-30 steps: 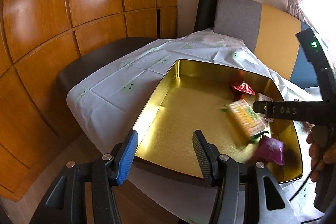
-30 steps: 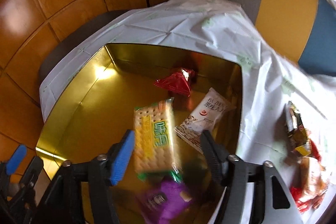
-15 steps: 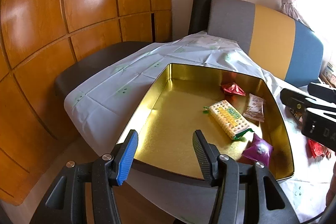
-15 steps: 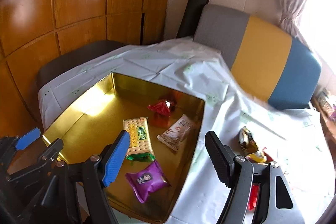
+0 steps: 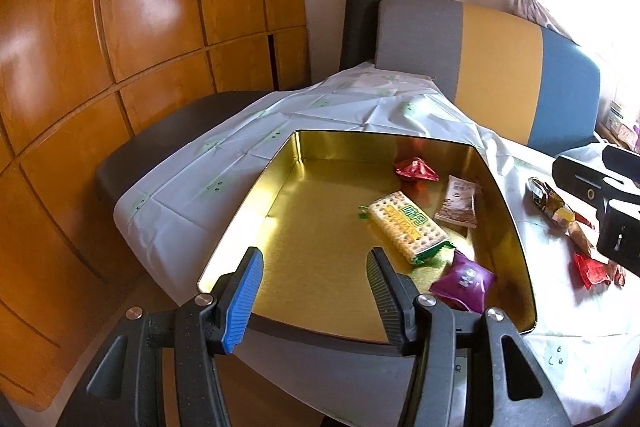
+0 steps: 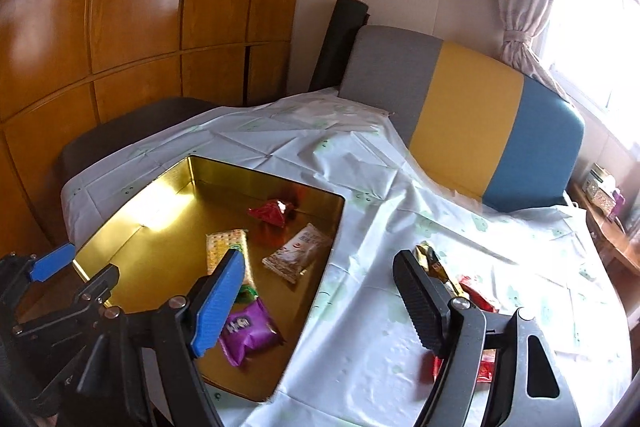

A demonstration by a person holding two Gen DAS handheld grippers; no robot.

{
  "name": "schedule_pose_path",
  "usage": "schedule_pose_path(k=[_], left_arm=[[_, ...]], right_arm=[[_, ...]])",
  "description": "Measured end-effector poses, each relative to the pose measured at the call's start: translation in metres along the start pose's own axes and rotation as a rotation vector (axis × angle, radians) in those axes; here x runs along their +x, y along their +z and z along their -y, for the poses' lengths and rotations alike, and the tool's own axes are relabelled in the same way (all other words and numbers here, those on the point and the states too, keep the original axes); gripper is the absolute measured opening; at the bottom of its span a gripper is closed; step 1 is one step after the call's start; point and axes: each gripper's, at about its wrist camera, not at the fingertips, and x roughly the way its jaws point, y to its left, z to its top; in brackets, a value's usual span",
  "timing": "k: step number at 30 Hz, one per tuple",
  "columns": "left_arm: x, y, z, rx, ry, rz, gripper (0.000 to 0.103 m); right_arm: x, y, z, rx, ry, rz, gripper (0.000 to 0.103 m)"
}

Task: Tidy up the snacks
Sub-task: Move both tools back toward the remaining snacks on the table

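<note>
Left wrist view: the left gripper (image 5: 314, 291) hangs with its jaws spread and nothing between them, over the near edge of the gold tin (image 5: 256, 203). Beyond its black finger lie the purple packet (image 5: 464, 281), the cracker pack (image 5: 406, 227), a white sachet (image 5: 458, 203) and, farthest, a red packet (image 5: 416, 169), all inside the tin. The right gripper (image 6: 320, 287) has just been opening; its jaws stand wide and empty above the tin's right rim and the white tablecloth (image 6: 360, 339). Behind its black finger, outside the tin, lie loose snacks (image 6: 438, 267) on the cloth. Beyond both stands a grey, yellow and blue seat back (image 6: 464, 107).
</note>
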Motion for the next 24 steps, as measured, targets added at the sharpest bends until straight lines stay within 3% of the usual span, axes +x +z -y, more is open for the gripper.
schedule_pose_path(k=[17, 24], left_arm=[[-0.012, 0.005, 0.04, 0.098, -0.053, 0.013, 0.055], [-0.01, 0.016, 0.074, 0.177, -0.138, 0.0, 0.055]], right_arm=[[-0.005, -0.018, 0.049, 0.034, -0.047, -0.013, 0.082], [0.008, -0.043, 0.122, 0.097, -0.066, -0.13, 0.084]])
